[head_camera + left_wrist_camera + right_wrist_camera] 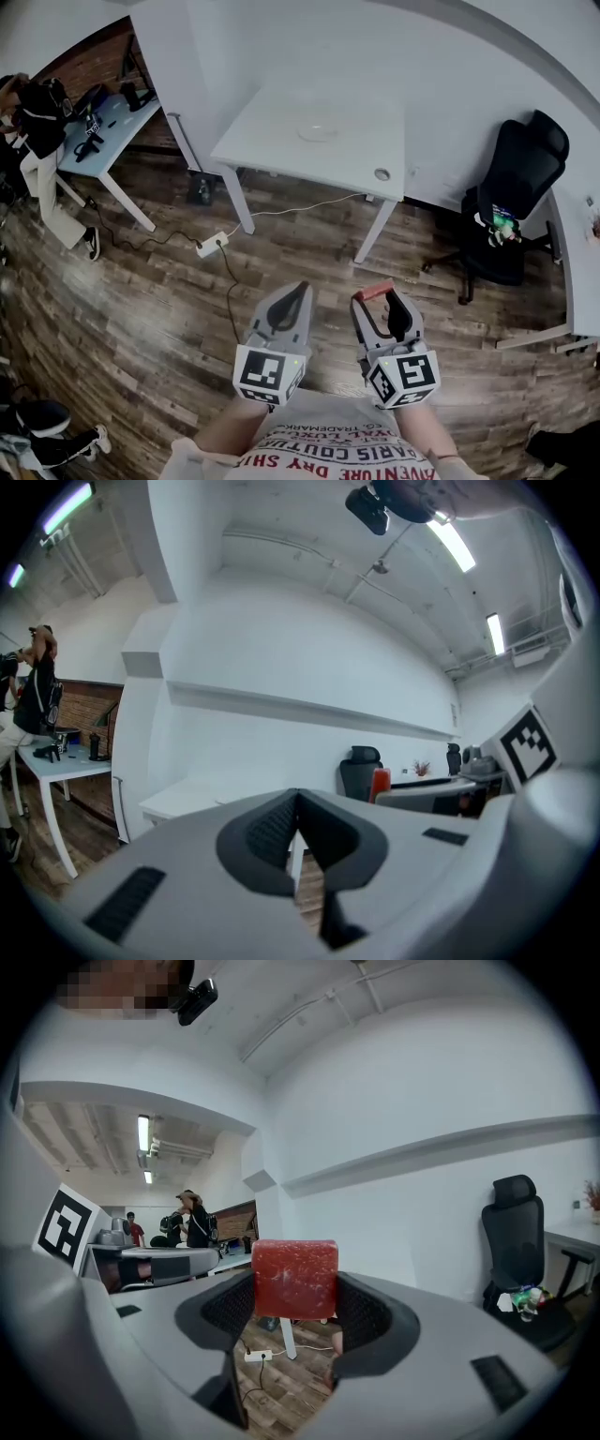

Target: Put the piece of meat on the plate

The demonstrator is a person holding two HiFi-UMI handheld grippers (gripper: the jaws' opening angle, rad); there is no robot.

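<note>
A red block of meat (294, 1278) is clamped between the jaws of my right gripper (294, 1302); from the head view its red top (375, 292) shows at the tips of the right gripper (379, 302). My left gripper (292, 298) is held beside it, shut with nothing in it, its jaws meeting in the left gripper view (298, 829). Both hang over the wooden floor, well short of the white table (272, 122). A pale round plate (318, 132) lies on that table, faint against the top.
A black office chair (514, 202) stands right of the table. A power strip with cables (212, 244) lies on the floor by the table's legs. A second table (105, 136) with dark gear is at far left, a person (37, 141) next to it.
</note>
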